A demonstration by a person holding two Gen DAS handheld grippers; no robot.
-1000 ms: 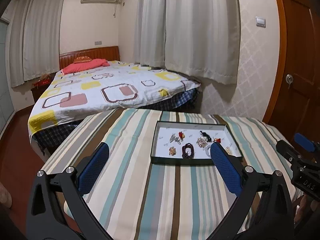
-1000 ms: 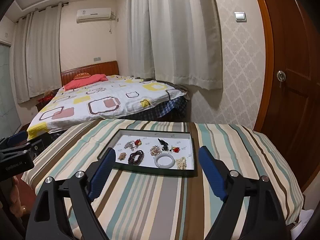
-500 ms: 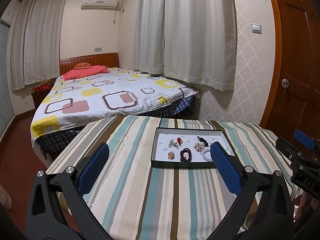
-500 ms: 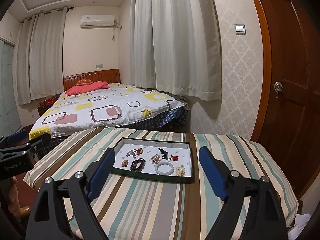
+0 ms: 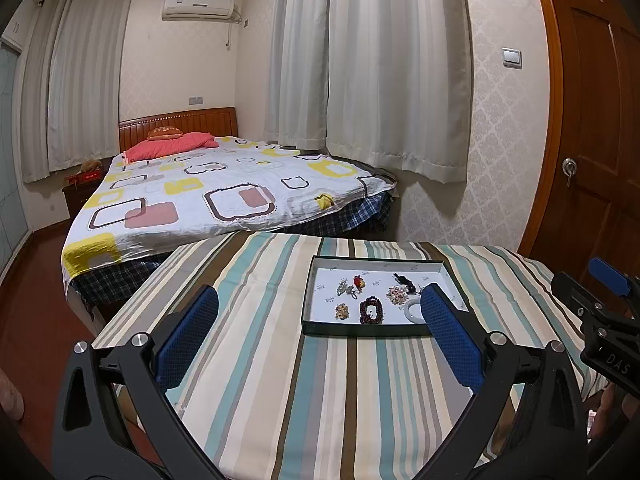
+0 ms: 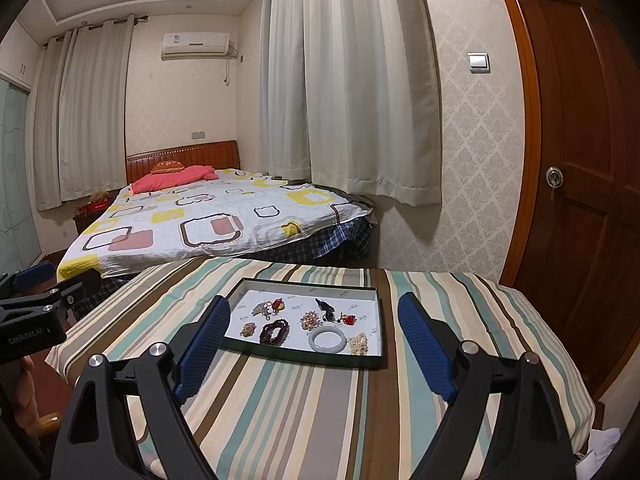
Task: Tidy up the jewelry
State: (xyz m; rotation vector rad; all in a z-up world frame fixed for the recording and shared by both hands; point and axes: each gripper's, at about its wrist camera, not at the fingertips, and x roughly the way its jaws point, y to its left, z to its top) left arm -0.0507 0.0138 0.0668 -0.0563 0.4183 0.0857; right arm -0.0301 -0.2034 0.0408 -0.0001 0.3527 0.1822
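Observation:
A shallow dark-rimmed tray (image 5: 362, 330) (image 6: 301, 357) with a white floor lies on the striped tablecloth. In it are several jewelry pieces: a dark red bead bracelet (image 5: 371, 310) (image 6: 274, 331), a white bangle (image 6: 328, 339) (image 5: 412, 311), a red ornament (image 5: 358, 281), a black piece (image 6: 325, 307) and small bead clusters. My left gripper (image 5: 319, 294) hovers before the tray, open and empty; its right finger hides part of the bangle. My right gripper (image 6: 314, 302) is also open and empty, short of the tray's near rim.
The striped table (image 6: 320, 420) ends just right of the tray's side. A bed (image 5: 208, 200) stands close behind the table. Curtains, a papered wall and a wooden door (image 6: 592, 200) are at the right. A hand shows low at the left edge (image 6: 28, 400).
The tray sits slightly lower and smaller in both views. Both grippers keep the same wide opening, and no jewelry has moved.

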